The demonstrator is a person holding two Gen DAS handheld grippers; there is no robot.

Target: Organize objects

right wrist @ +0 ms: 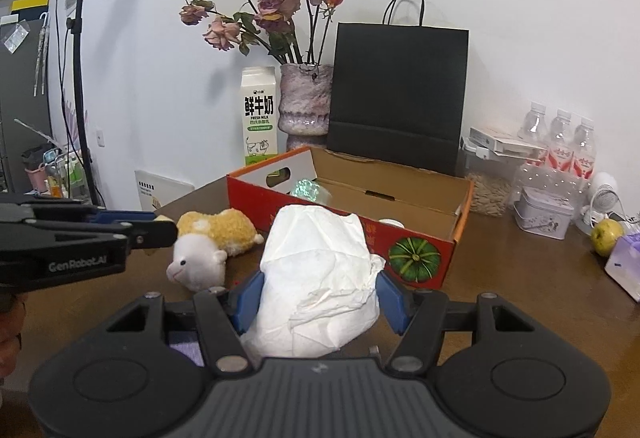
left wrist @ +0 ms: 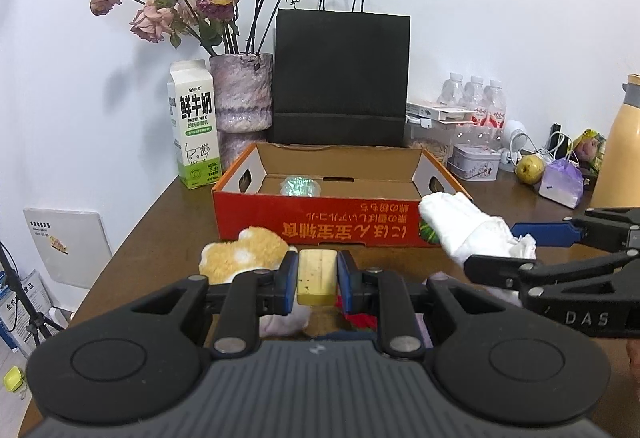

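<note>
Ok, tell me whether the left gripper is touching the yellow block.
Touching: the left wrist view shows the left gripper clamping the yellow block on both sides.

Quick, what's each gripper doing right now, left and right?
Left gripper: shut on a small yellow block.
Right gripper: shut on a white crumpled bundle.
</note>
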